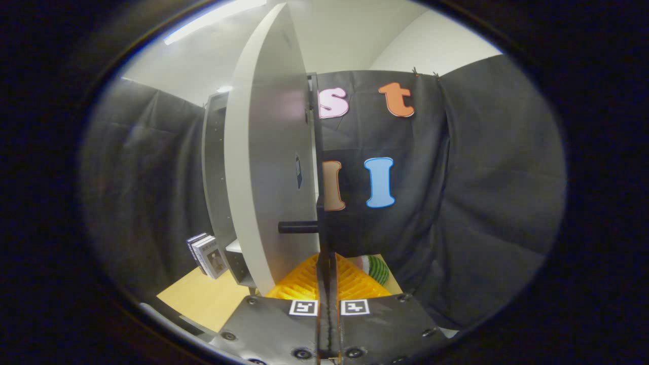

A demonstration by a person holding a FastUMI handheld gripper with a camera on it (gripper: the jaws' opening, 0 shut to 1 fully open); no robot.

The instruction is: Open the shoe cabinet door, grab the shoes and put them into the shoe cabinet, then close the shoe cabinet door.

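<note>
Gripper [327, 263] fingers look pressed together, nothing between them, right below the black bar handle [298, 227] on the swung-open grey shoe cabinet door [268, 152], over a wooden table [203, 299].

the open door [268, 152] stands edge-on and hides most of the cabinet [215, 167] inside. the gripper [327, 263] fingers lie pressed together, covering the middle of the yellow ribbed thing [299, 281]. the green striped thing [377, 268] is partly hidden behind it. the books' [208, 253] covers are too small to make out.
</note>
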